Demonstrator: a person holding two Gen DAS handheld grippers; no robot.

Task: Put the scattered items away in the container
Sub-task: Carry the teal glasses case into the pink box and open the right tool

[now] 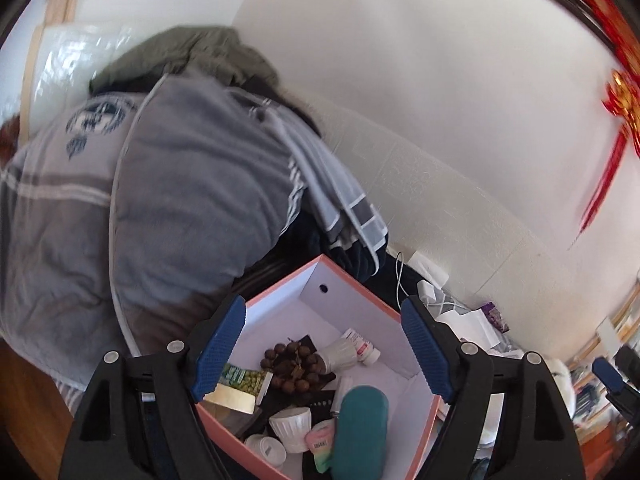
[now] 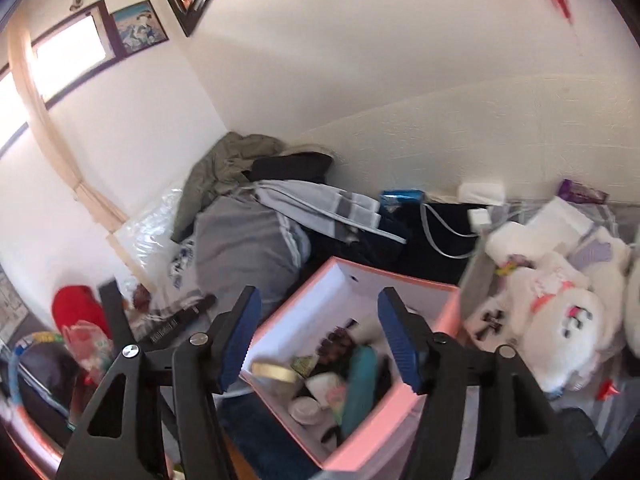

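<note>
My left fingers (image 1: 322, 346) stand apart and empty above the pink-rimmed white cardboard box (image 1: 362, 286), which sits directly below them, nearly full; my right fingers (image 2: 320, 340) also hold nothing, spread over it, ready for more.

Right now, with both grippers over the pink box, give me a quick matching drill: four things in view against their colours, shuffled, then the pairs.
Things:
1. glasses case
2. plush toy
3. box rim
4. gripper pads

Colours:
A. pink
B. blue
C. teal
D. white

Pairs: 1-C, 2-D, 3-A, 4-B
</note>
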